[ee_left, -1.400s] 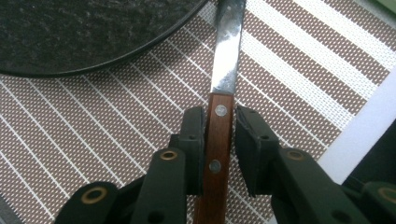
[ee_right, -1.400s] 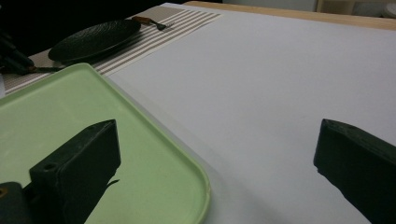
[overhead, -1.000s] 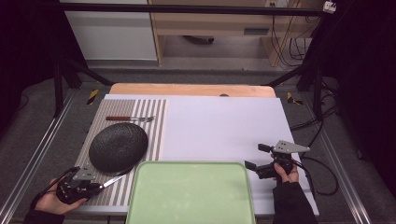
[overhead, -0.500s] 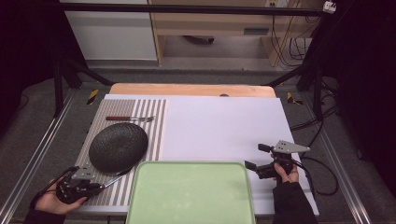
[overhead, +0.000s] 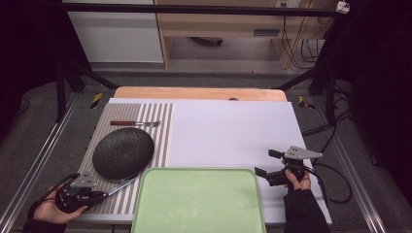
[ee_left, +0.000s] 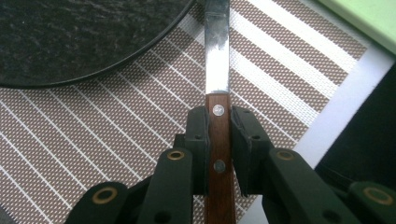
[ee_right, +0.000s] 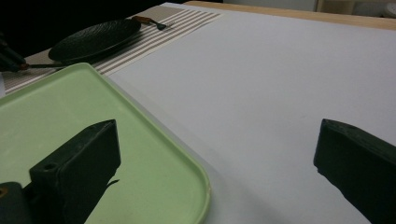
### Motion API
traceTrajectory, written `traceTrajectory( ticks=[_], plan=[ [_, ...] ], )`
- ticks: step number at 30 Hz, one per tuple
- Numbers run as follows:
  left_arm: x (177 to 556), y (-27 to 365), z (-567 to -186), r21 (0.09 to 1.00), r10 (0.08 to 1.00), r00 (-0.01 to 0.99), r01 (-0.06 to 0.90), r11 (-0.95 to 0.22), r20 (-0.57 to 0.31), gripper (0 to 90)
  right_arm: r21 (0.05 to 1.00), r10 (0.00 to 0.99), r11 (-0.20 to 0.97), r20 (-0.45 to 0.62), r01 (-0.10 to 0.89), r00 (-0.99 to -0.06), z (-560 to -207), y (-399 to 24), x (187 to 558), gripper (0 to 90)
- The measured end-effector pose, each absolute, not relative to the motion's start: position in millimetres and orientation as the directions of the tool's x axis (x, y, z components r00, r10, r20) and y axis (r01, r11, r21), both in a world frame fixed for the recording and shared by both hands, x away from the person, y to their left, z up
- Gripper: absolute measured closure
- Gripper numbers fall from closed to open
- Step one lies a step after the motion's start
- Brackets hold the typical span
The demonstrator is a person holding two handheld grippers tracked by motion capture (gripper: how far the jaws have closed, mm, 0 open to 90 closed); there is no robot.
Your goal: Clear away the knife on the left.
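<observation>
Two grippers in play | left gripper fingers pinch knife handle, blade flat on striped mat beside black plate | right gripper fingers spread, idle by green tray | step: knife grasped | next: likely lift clear, keep blade level.

Probably a lab: dark metal frame, trailing cables, staged table.

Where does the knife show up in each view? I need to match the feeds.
High view: knife at bottom left, between the black plate and the green tray.
Left gripper view: centre, its wooden handle clamped in the left gripper.
Right gripper view: far left edge, before the plate.
Shared landmark: the plate.
</observation>
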State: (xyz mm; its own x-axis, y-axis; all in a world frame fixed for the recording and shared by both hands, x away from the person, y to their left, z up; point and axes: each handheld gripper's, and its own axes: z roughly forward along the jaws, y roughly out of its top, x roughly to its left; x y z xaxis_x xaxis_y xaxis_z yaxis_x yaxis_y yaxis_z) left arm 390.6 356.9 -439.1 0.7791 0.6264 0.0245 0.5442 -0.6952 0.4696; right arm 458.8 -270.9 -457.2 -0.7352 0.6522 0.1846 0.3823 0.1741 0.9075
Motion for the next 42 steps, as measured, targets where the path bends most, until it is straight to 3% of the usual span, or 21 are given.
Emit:
traceTrajectory(
  ticks=[17, 42],
  plan=[
    [391, 349, -430, 0.515, 0.622, 0.783, 0.535, -0.669, -0.007, 77.1, 0.908, 0.652, 0.174, 0.185, 0.382, -0.735, -457, -271, 459, 0.9],
    [391, 301, -420, 0.597, 0.682, 0.731, 0.552, -0.583, -0.010, 77.0, 0.909, 0.653, 0.172, 0.182, 0.379, -0.735, -457, -271, 459, 0.9]
  ],
)
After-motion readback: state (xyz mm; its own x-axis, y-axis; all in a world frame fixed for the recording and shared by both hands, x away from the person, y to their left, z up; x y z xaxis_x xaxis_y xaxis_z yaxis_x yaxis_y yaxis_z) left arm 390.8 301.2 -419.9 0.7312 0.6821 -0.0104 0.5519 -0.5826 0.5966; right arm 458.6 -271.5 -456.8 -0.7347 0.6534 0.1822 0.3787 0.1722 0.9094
